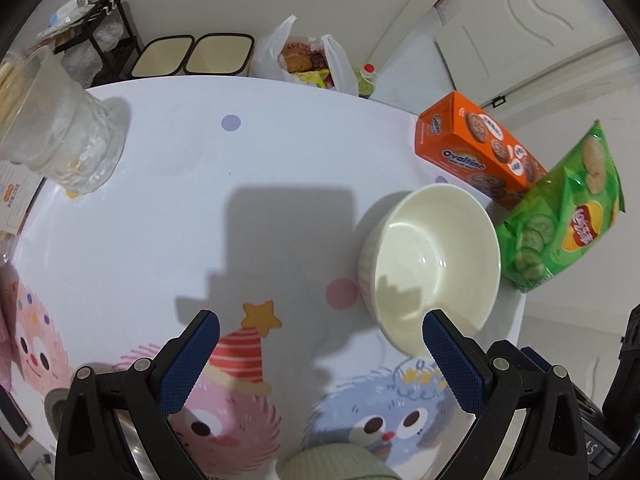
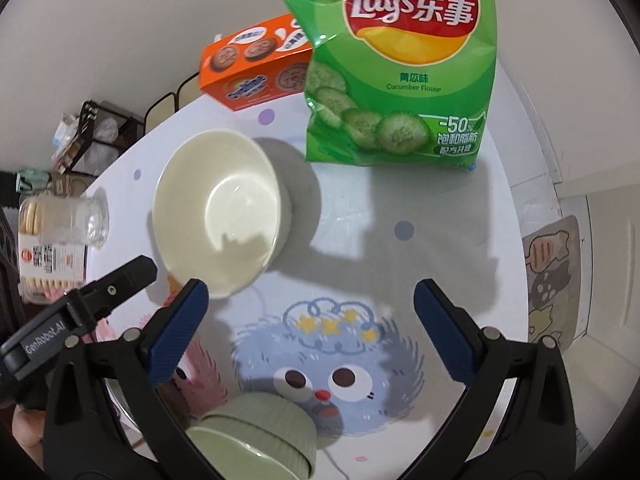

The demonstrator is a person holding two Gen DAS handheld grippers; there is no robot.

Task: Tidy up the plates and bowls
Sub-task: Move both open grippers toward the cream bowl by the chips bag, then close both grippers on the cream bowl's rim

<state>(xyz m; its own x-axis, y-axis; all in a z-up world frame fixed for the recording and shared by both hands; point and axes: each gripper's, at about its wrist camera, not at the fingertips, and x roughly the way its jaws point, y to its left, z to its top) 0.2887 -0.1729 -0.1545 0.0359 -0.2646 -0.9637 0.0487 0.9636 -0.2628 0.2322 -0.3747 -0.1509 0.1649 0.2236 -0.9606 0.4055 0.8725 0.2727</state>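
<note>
Both my tongs are released and hold nothing: the left gripper (image 1: 320, 328) hangs with one finger over the near rim of the white bowl (image 1: 434, 268), the right gripper (image 2: 310, 296) just beside it. The bowl stands upright on the table (image 1: 280, 160), near the chips bag (image 1: 560, 216). I should put one finger inside the rim, one outside, and close slowly so the smooth wall does not slip before I carry it to the green bowl (image 2: 256, 436).

A broad bare stretch of the white cartoon-printed tablecloth (image 1: 248, 168) is left open in the middle, between the clear plastic biscuit jar (image 1: 68, 136) at the left edge and the cream round ceramic bowl (image 1: 434, 268) on the right. Passage behind the bowl is blocked by the orange cardboard biscuit box (image 1: 476, 148) and the green foil crisp bag (image 2: 396, 68), both close to it. At the near edge, a ribbed pale green bowl (image 2: 260, 436) lies below the wide-spread fingers.
</note>
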